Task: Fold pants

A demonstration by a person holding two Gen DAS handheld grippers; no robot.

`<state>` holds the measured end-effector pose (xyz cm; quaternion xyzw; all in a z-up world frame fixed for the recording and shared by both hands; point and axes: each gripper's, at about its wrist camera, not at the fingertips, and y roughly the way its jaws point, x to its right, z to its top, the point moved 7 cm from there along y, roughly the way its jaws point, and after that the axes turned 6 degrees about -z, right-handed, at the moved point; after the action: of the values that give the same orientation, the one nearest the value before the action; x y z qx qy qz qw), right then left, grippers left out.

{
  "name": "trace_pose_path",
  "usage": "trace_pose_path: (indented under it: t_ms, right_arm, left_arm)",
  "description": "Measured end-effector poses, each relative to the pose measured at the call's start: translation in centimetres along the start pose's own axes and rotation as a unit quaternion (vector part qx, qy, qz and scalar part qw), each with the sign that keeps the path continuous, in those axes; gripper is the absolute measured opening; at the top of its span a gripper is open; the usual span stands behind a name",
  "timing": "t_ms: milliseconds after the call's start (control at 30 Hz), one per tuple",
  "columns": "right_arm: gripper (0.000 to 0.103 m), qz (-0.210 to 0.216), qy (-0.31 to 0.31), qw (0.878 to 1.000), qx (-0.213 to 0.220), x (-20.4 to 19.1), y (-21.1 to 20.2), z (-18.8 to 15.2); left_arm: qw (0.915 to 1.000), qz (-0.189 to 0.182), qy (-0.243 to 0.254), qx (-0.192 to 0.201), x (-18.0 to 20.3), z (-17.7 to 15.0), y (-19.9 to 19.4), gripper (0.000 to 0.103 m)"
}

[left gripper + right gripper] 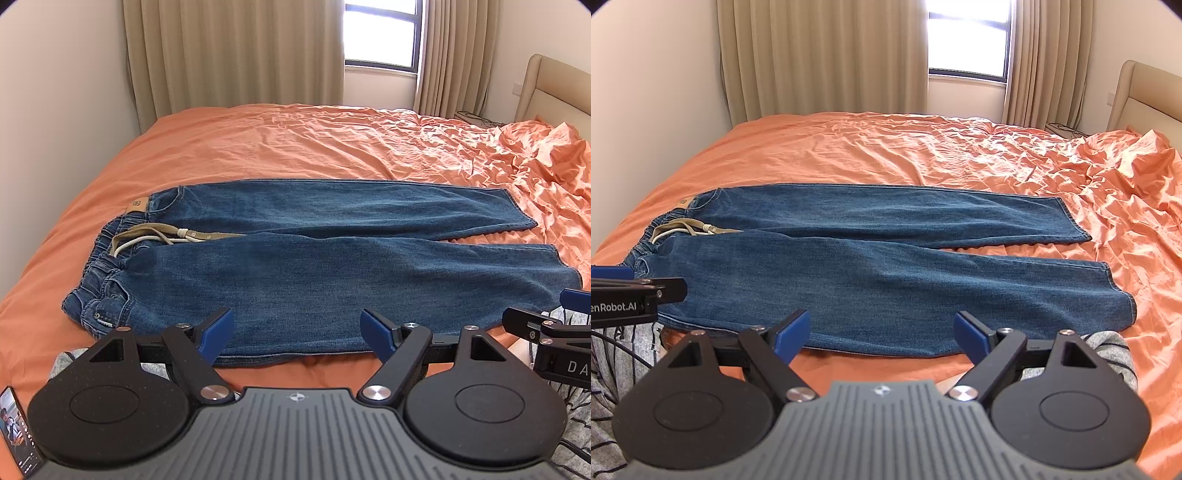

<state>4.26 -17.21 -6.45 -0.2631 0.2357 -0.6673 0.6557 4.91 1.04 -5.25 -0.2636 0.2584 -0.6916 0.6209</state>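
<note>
Blue jeans (295, 273) lie flat on the orange bed, waistband with a beige drawstring (159, 236) at the left, both legs running right, side by side. The jeans also show in the right wrist view (871, 273). My left gripper (297, 332) is open and empty, hovering at the near edge of the near leg. My right gripper (881, 334) is open and empty, also at the near leg's front edge, further right. The right gripper shows at the right edge of the left wrist view (554, 325).
The orange sheet (332, 147) is smooth at the left and bunched into wrinkles at the right (535, 166). A beige headboard (554, 85) stands at the right, curtains and a window (380, 33) behind. A phone (18, 432) lies at the near left.
</note>
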Motion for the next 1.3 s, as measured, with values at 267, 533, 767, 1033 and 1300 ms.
trace_pose_path:
  t_ms: [267, 533, 767, 1033, 1300]
  right_arm:
    - [0.081, -0.001, 0.001, 1.0, -0.001, 0.2, -0.1, 0.0]
    - [0.081, -0.001, 0.002, 1.0, 0.0, 0.2, 0.0, 0.0]
    - [0.081, -0.003, 0.003, 1.0, -0.001, 0.5, -0.1, -0.1]
    - [0.081, -0.004, 0.003, 1.0, -0.001, 0.7, -0.2, -0.1]
    - [0.081, -0.005, 0.006, 1.0, -0.001, 1.4, -0.2, -0.2]
  left_arm:
    - [1.0, 0.0, 0.0, 0.0, 0.0, 0.0, 0.0, 0.091]
    - [1.0, -0.001, -0.001, -0.001, -0.1, -0.2, 0.1, 0.091]
    - [1.0, -0.001, 0.0, -0.001, -0.1, -0.4, 0.0, 0.091]
    - [1.0, -0.001, 0.0, -0.002, -0.1, -0.4, 0.0, 0.091]
    - [1.0, -0.001, 0.001, -0.004, 0.1, -0.5, 0.0, 0.091]
